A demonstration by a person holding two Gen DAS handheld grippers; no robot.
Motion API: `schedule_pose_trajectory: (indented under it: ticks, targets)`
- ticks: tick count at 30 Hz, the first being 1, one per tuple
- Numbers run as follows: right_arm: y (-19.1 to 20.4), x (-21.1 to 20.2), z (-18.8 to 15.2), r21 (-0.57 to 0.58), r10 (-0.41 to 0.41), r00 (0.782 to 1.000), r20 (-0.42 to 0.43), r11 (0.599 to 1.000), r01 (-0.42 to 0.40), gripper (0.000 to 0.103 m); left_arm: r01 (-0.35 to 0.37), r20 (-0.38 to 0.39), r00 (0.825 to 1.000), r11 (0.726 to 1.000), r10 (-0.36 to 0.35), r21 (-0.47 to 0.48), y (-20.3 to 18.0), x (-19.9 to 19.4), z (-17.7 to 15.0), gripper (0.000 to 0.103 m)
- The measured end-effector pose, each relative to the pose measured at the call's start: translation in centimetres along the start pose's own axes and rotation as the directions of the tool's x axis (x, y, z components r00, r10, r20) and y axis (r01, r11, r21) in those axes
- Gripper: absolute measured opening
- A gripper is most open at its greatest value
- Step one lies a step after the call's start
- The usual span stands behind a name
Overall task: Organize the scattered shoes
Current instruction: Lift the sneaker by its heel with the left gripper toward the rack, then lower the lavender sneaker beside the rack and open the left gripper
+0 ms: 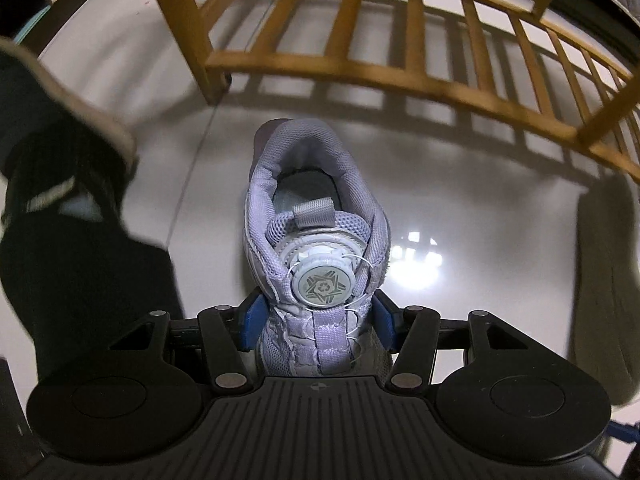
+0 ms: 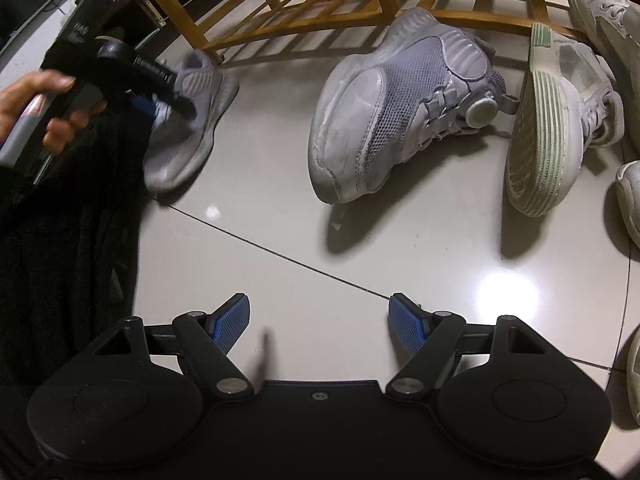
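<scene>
Left claw: the left gripper [image 1: 318, 330] is clamped on a lilac shoe [image 1: 316, 240], its blue pads [image 1: 251, 328] pressing the upper from both sides just below the round dial closure [image 1: 322, 286].
Held shoe: the lilac shoe points heel-away from the left wrist camera, collar open upward; in the right wrist view the same shoe [image 2: 188, 120] sits at the left, by the leg of the wooden rack [image 2: 280, 28]. Whether its sole touches the floor or hangs just above it I cannot say for sure.
Left hand: a hand [image 2: 44, 108] wraps the left gripper's handle, seen in the right wrist view, with a dark sleeve below it.
Right claw: the right gripper [image 2: 320, 326] stands wide open above bare tile floor [image 2: 280, 208], nothing between its blue pads [image 2: 230, 322] and nothing touching them.
Second lilac shoe: a matching shoe [image 2: 396, 120] lies tipped on its side near the rack's lower rail, its dial facing right.
White shoe: a white shoe with a green-striped sole [image 2: 548, 136] lies on its side just beside the second lilac shoe, sole towards the camera.
Other shoes: more pale shoes [image 2: 624, 200] crowd the right edge.
Rack: the wooden rack [image 1: 400, 52] has a slatted lower shelf, with the held shoe in front of it.
</scene>
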State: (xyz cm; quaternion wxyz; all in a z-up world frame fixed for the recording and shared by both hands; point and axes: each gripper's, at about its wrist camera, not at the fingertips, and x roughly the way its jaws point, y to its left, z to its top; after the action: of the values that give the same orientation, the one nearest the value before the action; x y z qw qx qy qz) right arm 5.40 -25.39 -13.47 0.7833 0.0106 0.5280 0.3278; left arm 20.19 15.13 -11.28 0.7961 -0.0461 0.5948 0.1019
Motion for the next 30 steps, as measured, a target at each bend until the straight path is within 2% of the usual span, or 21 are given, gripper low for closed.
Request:
schedule_pose_trajectory:
  ticks: [6,11,12,21,26,28,30]
  targets:
    - [0.0,0.4,0.2,0.002,0.001,1.000,-0.008,1.000,-0.001,0.079,0.008,0.012,1.000,1.000,-0.008,0.031,1.9,1.0,3.4,0.056]
    - [0.1,0.6,0.2,-0.002,0.003,1.000,-0.011,1.000,-0.003,0.079,-0.009,0.013,1.000,0.997,0.008,0.081,3.4,1.6,4.9,0.055]
    - [0.1,0.7,0.2,-0.001,0.003,1.000,-0.010,1.000,-0.003,0.079,0.007,0.004,1.000,0.996,-0.007,0.084,3.8,1.7,5.1,0.055]
    - [-0.3,0.7,0.4,0.006,0.002,1.000,-0.002,1.000,-0.002,0.079,-0.013,0.017,1.000,0.989,0.011,0.147,3.8,1.5,4.7,0.055]
    - [-0.9,0.7,0.8,0.018,-0.002,1.000,0.006,1.000,0.002,0.079,-0.061,0.003,0.998,0.975,0.062,0.213,3.4,1.5,4.9,0.054]
    - [-0.9,0.8,0.9,0.015,-0.003,1.000,0.004,1.000,0.003,0.079,-0.066,0.002,0.998,0.975,0.068,0.211,3.5,1.6,5.0,0.054]
    - [-0.7,1.1,1.0,0.010,-0.001,1.000,0.000,1.000,0.001,0.079,-0.074,-0.001,0.997,0.982,0.075,0.176,3.6,1.5,5.0,0.059]
